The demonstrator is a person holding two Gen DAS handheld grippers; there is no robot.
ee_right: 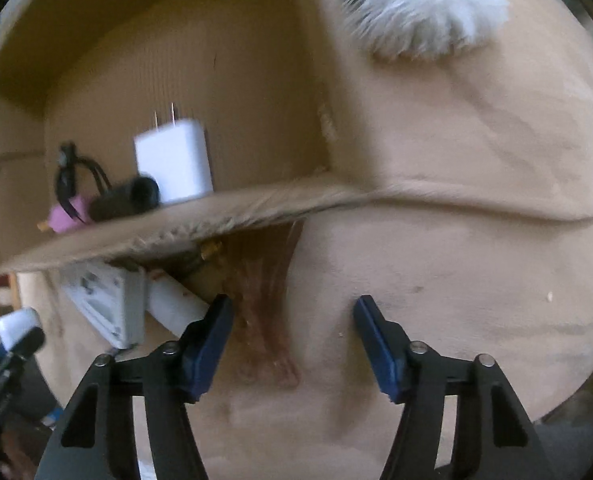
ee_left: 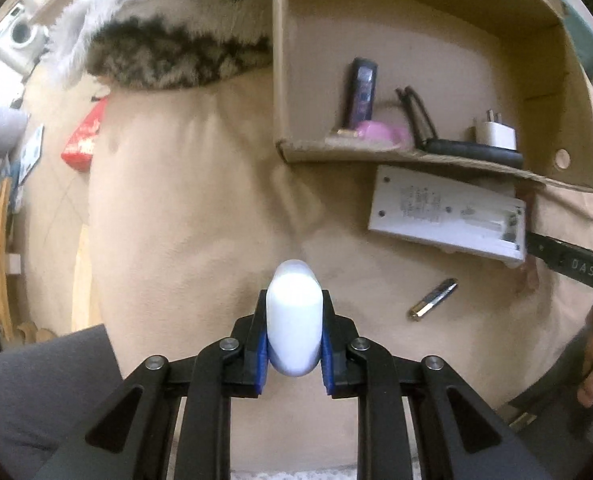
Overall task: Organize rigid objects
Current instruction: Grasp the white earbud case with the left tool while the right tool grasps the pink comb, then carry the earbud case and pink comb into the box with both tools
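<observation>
A white charger (ee_left: 495, 134), pink item (ee_left: 380, 133) and others are already lodged in the cardboard box (ee_left: 536, 72), while a white case (ee_left: 294, 320) is clamped by the left gripper (ee_left: 294, 334), the right gripper (ee_right: 292, 344) is held wide open and empty, and a battery (ee_left: 432, 299) and white adapter (ee_left: 448, 212) are left outside on the beige cloth (ee_left: 200, 208).
</observation>
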